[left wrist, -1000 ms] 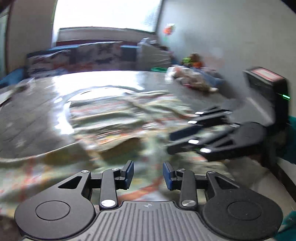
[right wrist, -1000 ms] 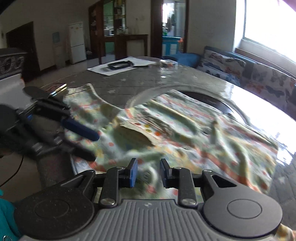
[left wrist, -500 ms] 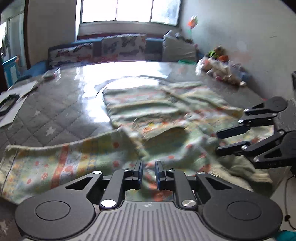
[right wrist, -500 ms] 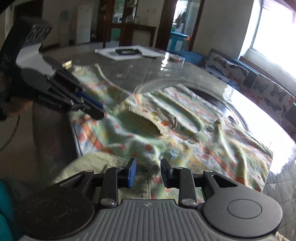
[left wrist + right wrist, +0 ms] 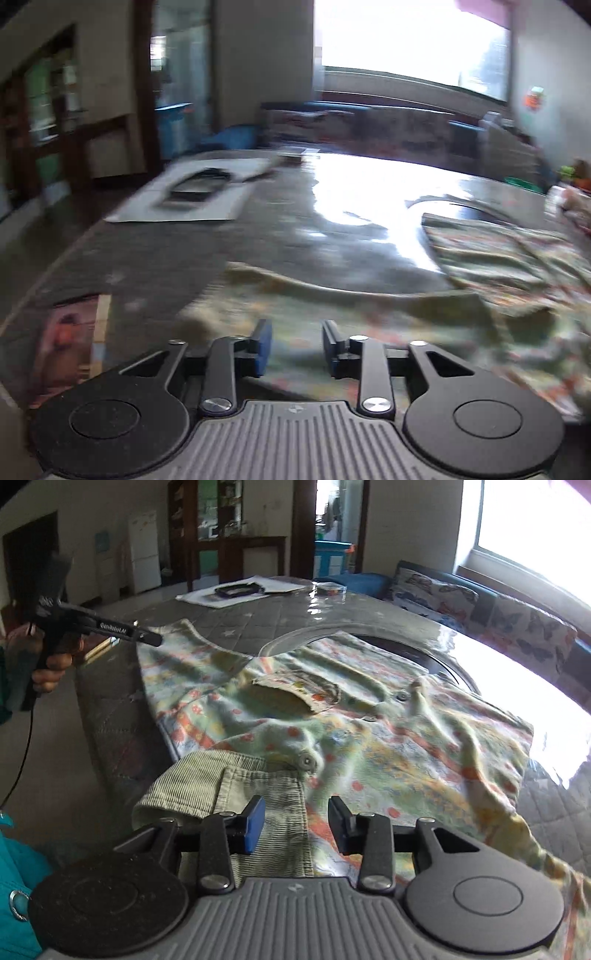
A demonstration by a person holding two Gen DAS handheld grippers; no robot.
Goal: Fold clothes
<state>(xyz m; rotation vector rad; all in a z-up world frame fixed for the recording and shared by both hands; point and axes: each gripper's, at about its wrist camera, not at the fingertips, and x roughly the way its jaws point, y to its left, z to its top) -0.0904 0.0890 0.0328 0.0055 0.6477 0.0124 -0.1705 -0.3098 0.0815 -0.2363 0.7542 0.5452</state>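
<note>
Both grippers are released right now, left gripper (image 5: pixel 293 345) and right gripper (image 5: pixel 295 825) holding nothing, with the printed shirt (image 5: pixel 332 716) spread flat just ahead of the fingers, so I'd pinch the near hem evenly before folding.

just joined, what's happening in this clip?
A person is folding clothes with two hand-held grippers. A patterned shirt lies spread on the grey table, with a folded corduroy garment at its near edge. The right hand-held gripper hovers open over that edge; the left hand-held gripper, also open, is out by the shirt's far corner. Nothing is gripped.
</note>
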